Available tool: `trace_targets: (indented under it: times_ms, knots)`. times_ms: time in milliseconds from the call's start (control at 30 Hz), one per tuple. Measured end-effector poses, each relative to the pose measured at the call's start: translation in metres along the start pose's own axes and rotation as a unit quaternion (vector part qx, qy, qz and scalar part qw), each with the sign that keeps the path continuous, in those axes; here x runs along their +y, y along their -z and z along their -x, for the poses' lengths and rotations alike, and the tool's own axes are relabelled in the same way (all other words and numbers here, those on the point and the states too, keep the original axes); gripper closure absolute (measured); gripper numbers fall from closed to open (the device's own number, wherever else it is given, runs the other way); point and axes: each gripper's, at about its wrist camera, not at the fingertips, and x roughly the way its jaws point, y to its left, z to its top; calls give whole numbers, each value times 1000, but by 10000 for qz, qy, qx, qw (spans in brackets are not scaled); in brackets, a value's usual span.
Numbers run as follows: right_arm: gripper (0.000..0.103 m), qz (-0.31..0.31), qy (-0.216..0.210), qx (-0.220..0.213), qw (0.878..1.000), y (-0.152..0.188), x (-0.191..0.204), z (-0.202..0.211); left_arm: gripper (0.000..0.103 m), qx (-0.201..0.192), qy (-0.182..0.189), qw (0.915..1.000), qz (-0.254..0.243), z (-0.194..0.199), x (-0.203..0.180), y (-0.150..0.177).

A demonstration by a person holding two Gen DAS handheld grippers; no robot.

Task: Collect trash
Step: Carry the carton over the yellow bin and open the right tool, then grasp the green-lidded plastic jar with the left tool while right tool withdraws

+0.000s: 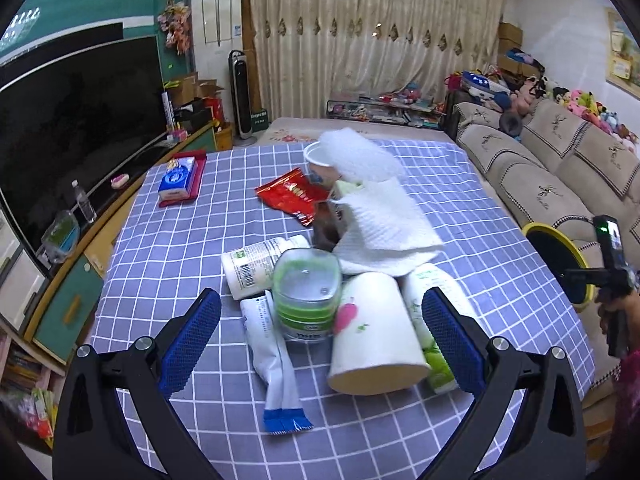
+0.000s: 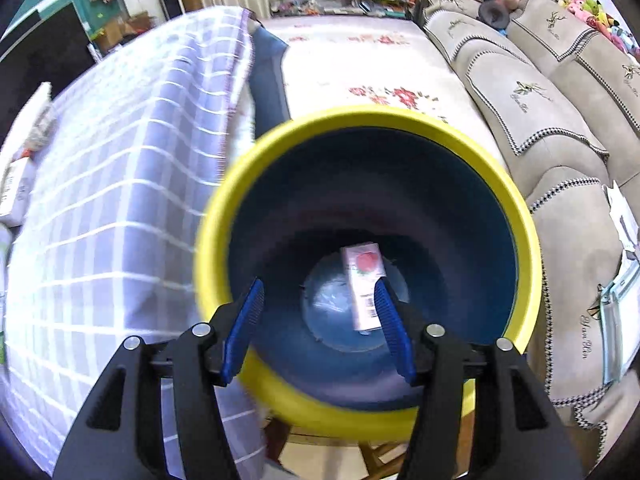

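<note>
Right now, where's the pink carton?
In the right wrist view, the pink carton lies at the bottom of the yellow-rimmed bin, just beyond the open right claw, nearer its right finger.

A table with a blue checked cloth (image 1: 460,216) holds paper cups (image 1: 376,340), bottles (image 1: 256,264), a green jar (image 1: 306,296), tissues (image 1: 380,216), a red wrapper (image 1: 292,196) and a tissue box (image 1: 178,178).

A dark television (image 1: 72,128) fills the left of the frame, cream curtains (image 1: 360,40) hang behind, and a beige sofa (image 1: 560,160) (plush toys (image 1: 580,104) heaped atop) lines the right.
</note>
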Motion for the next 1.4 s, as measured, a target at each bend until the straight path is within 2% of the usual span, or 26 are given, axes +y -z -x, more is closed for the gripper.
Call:
trace_targets:
  times_ms: [133,267,400,667,867,933,1000,1167,1300,1400]
  knots:
    - [47,89,-140,-112,9998,6,18,14,7,78,13,9999,-92,-17,2,-2]
    - [43,194,-152,-175,9995,2,24,19,29,268,55,9996,-106,-39,8,-3]
    - [43,231,-150,-189,9994,1,30,16,36,479,189,9987,-17,-56,17,-1]
    - [43,257,-147,-98,9995,9,35,9,38,550,354,9976,-243,-83,25,-1]
    - [43,269,-131,-84,9995,11,38,6,38,650,542,9963,-143,-101,35,-5]
    - [43,264,-134,-87,9995,11,38,6,42,679,624,9957,-120,-105,37,-6]
    - [43,266,-138,-101,9995,12,39,7,53,710,737,9947,-64,-107,39,-7]
    - [43,259,-185,-190,9993,13,38,14,53,606,529,9966,-169,-89,34,-6]
    - [43,264,-267,-274,9989,15,39,21,53,437,378,9980,-271,-60,27,-10]
    - [43,286,-323,-354,9984,16,41,27,53,234,403,9982,-374,-33,18,-16]
